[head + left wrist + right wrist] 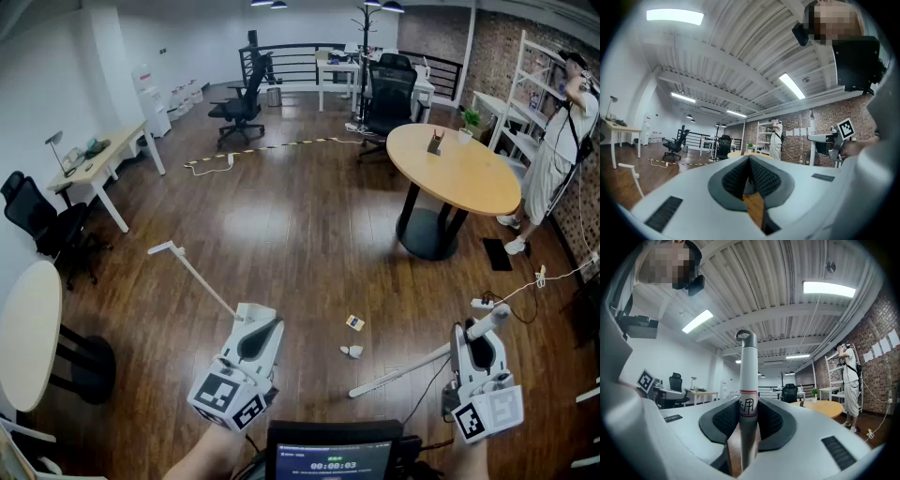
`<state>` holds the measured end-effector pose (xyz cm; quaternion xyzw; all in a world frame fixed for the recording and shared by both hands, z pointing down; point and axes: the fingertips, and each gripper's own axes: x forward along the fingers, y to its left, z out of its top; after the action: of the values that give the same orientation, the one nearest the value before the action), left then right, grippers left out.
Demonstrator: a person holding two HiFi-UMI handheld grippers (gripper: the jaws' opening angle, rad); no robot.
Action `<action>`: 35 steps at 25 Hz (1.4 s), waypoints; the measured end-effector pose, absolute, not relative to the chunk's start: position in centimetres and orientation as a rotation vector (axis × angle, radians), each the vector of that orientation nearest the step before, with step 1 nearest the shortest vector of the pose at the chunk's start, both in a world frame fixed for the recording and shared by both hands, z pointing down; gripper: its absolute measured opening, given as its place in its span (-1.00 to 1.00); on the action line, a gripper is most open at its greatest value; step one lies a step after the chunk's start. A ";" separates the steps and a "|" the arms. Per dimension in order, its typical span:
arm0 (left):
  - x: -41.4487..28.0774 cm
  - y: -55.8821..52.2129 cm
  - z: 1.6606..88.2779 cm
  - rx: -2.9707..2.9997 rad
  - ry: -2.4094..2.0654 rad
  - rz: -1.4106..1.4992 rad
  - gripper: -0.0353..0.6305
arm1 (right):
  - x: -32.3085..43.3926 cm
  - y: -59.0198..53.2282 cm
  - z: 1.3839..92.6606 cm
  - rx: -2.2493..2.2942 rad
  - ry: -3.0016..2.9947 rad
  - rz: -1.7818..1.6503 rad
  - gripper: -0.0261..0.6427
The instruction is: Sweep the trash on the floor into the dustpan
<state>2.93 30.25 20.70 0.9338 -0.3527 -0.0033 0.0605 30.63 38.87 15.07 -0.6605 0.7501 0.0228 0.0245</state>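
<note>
1. Only the head view shows the trash: a yellow-and-white scrap (354, 322) and a white crumpled piece (352, 352) just beyond it. Both lie on the wooden floor (281, 225) between the two grippers, near the low end of the broom handle (403, 373).
2. Only the right gripper view shows the handle's top, a white tube ending in a hanging loop (746, 336).
3. In the head view a thin white rod (197, 277) with a short crosspiece seems to run up to the left gripper (261, 323). The left gripper view puts that rod well off to the left, outside the jaws. Cannot tell what the rod belongs to.
4. Farther off in the head view: a round wooden table (455, 169), and a person (562, 122) at the shelves on the right.
5. Writing: a label (746, 405) on the broom handle sits right at the jaws, two black Chinese characters between red lines, not surely readable. A screen (333, 464) at the head view's bottom edge reads 00:00:03. Each gripper's cube carries black-and-white square markers.
6. Left gripper: jaw tips meet, nothing between the pads, floor visible through the gap below.
7. Right gripper (478, 339): jaws clamped on the broom handle at the label. The pole slants down-left from it towards the trash.
</note>
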 end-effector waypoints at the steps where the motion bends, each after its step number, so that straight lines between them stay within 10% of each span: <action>1: 2.2 30.0 20.8 2.828 -1.080 -0.018 -0.89 | 30.1 38.5 15.2 -2.035 2.323 0.074 -0.57; 19: -3.2 22.5 26.3 2.869 -0.935 0.017 -0.89 | 24.5 31.9 22.5 -2.193 2.290 0.095 -0.57; 35: 13.0 10.1 31.9 2.857 -0.691 0.110 -0.89 | 35.5 21.4 30.1 -2.208 2.251 -0.015 -0.58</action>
<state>12.96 10.11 31.93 0.9664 -0.2338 0.0372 0.0998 35.48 21.36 30.07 -0.7002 0.7139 -0.0048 -0.0060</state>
